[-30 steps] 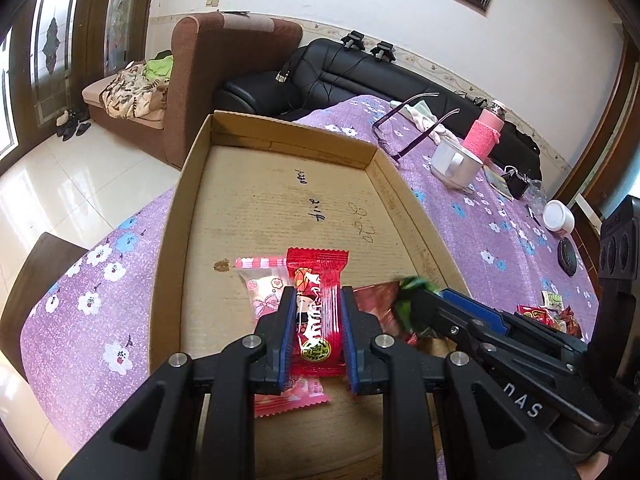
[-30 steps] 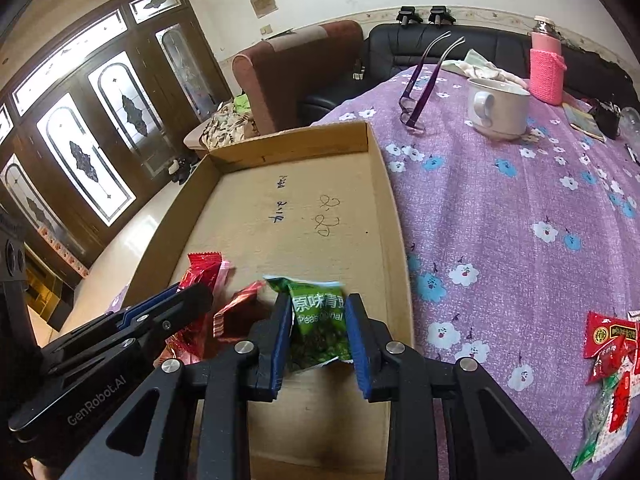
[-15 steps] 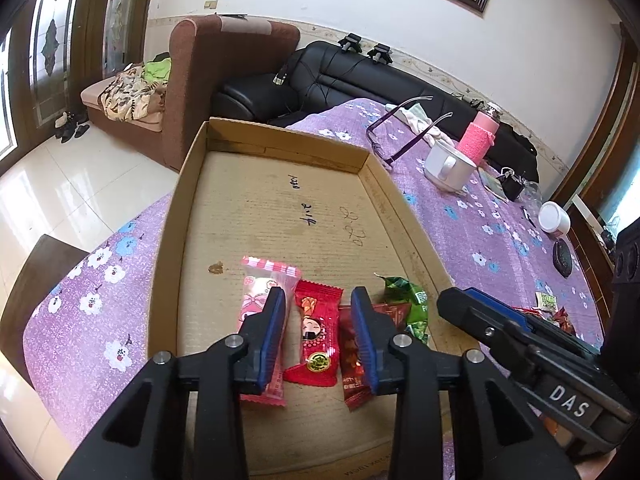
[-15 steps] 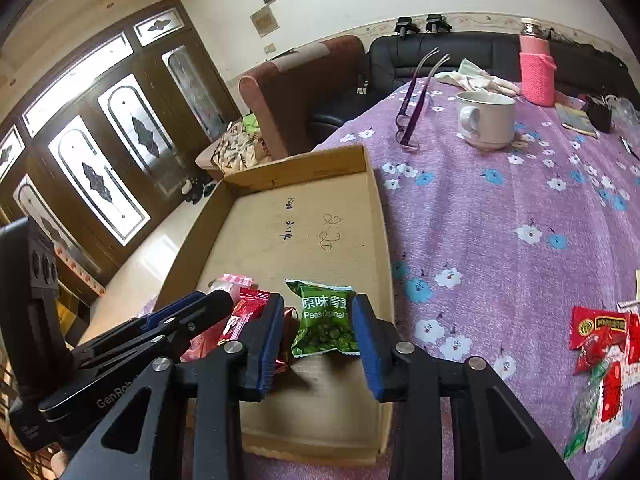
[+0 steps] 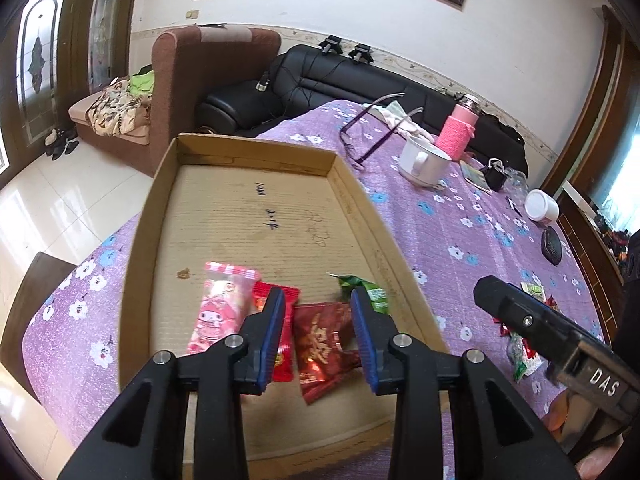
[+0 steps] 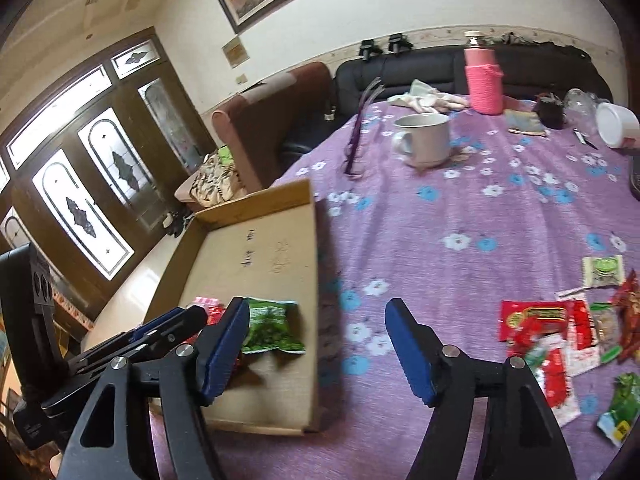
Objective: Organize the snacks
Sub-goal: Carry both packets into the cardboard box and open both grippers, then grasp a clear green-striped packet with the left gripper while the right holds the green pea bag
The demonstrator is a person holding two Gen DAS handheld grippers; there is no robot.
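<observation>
A shallow cardboard tray (image 5: 148, 216) lies on the purple flowered tablecloth. On its floor lie a pink packet (image 5: 218, 312), a red packet (image 5: 286, 296), a dark red packet (image 5: 320, 344) and a green pea packet (image 5: 362, 290). My left gripper (image 5: 318, 336) hovers open above the dark red packet, pressing on nothing. My right gripper (image 6: 316, 344) hangs over the tray's right wall (image 6: 316, 280); its jaws are opening with nothing between them. The green pea packet (image 6: 272, 326) lies just beside its left finger. More loose snacks (image 6: 560, 328) are heaped on the cloth to the right.
At the far side of the table stand a white mug (image 6: 424, 140), a pink-sleeved bottle (image 6: 484, 80), purple glasses (image 6: 360, 128) and a white tub (image 6: 616, 124). A brown armchair (image 5: 208, 80) and a black sofa (image 5: 320, 80) stand beyond the table.
The left gripper let go of the red packet, the right let go of the green one; both lie in the tray. Both grippers drew back; the right swung right and spread wider.
</observation>
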